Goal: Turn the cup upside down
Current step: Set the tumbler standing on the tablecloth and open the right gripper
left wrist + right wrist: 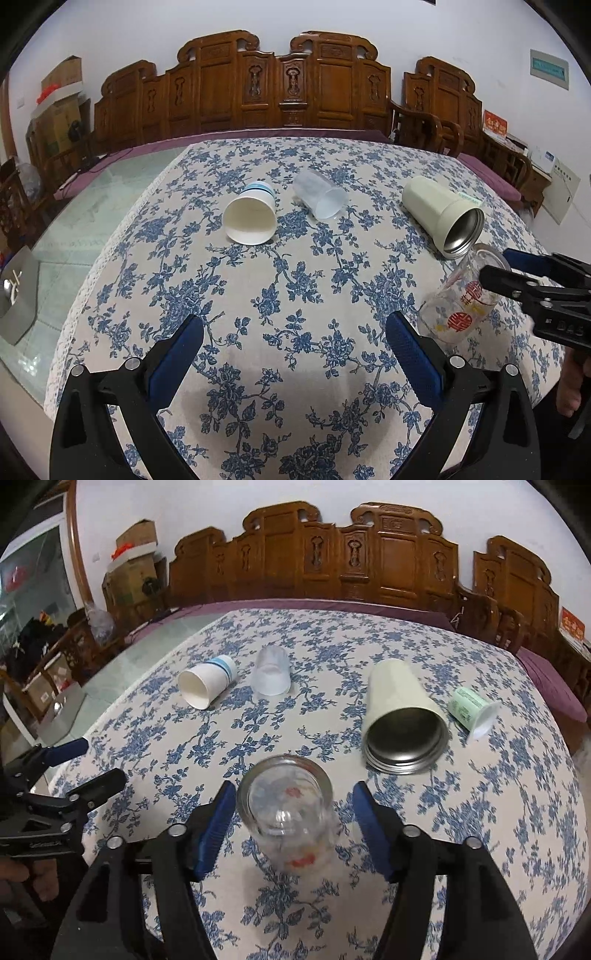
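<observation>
A clear glass cup (290, 812) with red characters lies on its side on the flowered tablecloth, mouth facing away, between the open fingers of my right gripper (293, 808); the blue pads stand apart from the glass on both sides. In the left wrist view the same glass (461, 299) is at the right, with the right gripper (495, 266) around it. My left gripper (295, 332) is open and empty over bare cloth near the table's front.
Lying on their sides are a white paper cup (251, 218), a clear plastic cup (321, 197), a cream steel-lined tumbler (400, 720) and a small green cup (474, 710). Carved wooden benches (258, 85) stand behind the table (295, 280).
</observation>
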